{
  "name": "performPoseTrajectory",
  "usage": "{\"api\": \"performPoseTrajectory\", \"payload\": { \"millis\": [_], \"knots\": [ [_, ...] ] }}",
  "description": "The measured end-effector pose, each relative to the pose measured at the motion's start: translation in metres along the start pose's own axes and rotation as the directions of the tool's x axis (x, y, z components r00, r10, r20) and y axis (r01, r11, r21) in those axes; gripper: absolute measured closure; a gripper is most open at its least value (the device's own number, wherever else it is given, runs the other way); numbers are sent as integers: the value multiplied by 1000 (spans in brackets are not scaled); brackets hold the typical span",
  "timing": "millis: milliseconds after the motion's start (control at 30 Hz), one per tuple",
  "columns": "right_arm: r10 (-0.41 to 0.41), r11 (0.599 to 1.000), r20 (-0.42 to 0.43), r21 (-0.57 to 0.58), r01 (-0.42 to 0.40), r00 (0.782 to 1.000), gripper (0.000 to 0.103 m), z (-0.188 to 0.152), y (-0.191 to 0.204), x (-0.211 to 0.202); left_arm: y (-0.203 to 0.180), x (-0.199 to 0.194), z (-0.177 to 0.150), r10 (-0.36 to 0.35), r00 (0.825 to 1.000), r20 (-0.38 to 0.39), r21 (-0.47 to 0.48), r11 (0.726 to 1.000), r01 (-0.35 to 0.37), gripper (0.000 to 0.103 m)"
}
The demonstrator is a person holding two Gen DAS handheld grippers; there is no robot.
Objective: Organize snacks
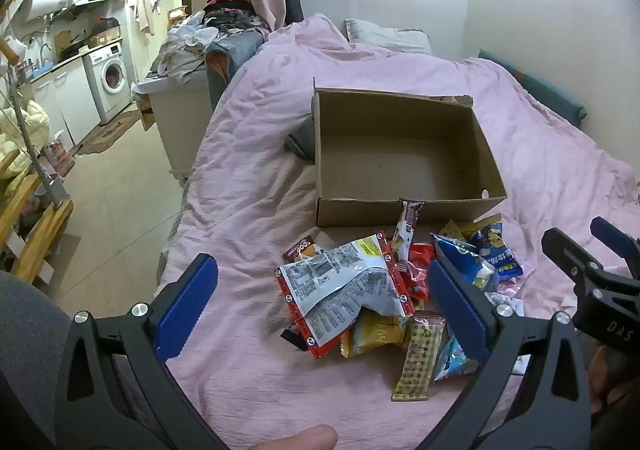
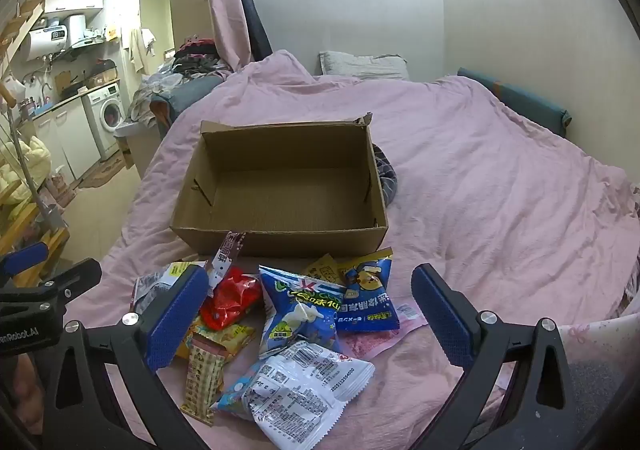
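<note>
Blue ribbed pads of the left claw (image 1: 320, 298) stand wide apart over the near edge of the bed (image 1: 248, 153), holding nothing; the right claw (image 2: 308, 314) is spread just as wide and is empty too. Between and beyond them lies the snack pile (image 2: 280, 322), loose on the pink sheet just in front of the cardboard box (image 2: 280, 185).

Writing that can be read: the right claw's black body, seen from the left wrist, carries the letters "DAS"; the left claw's body, seen from the right wrist, shows "enRobot.AI", its start cut off. A white packet (image 2: 304, 382) nearest the right camera lies back side up with barcodes, a QR code and a printed number string. The blue packets (image 2: 300, 310) bear Chinese characters, too distorted to read surely. A red-edged packet (image 1: 344, 290) also lies back up, with fine print and a yellow label.

The box is open-topped with nothing inside, its near wall touched by a slim brown-and-white stick packet (image 1: 406, 234). Bare sheet stretches to the right of the box and behind it up to the pillow (image 2: 364, 65); the bed's left edge drops to the floor (image 1: 116, 193).
</note>
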State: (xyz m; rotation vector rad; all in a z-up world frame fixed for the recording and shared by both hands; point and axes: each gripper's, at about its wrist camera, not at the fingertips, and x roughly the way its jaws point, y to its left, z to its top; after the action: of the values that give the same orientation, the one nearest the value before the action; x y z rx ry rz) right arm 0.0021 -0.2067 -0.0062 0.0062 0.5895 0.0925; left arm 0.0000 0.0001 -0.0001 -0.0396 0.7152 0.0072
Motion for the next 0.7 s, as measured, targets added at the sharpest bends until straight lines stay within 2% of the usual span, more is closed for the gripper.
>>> {"api": "performPoseTrajectory", "payload": {
  "millis": [700],
  "knots": [
    [14, 1000, -7, 3, -14, 1000, 0, -2, 0, 4, 3, -1, -4, 6, 1000, 2, 3, 1000, -6, 0]
  ]
}}
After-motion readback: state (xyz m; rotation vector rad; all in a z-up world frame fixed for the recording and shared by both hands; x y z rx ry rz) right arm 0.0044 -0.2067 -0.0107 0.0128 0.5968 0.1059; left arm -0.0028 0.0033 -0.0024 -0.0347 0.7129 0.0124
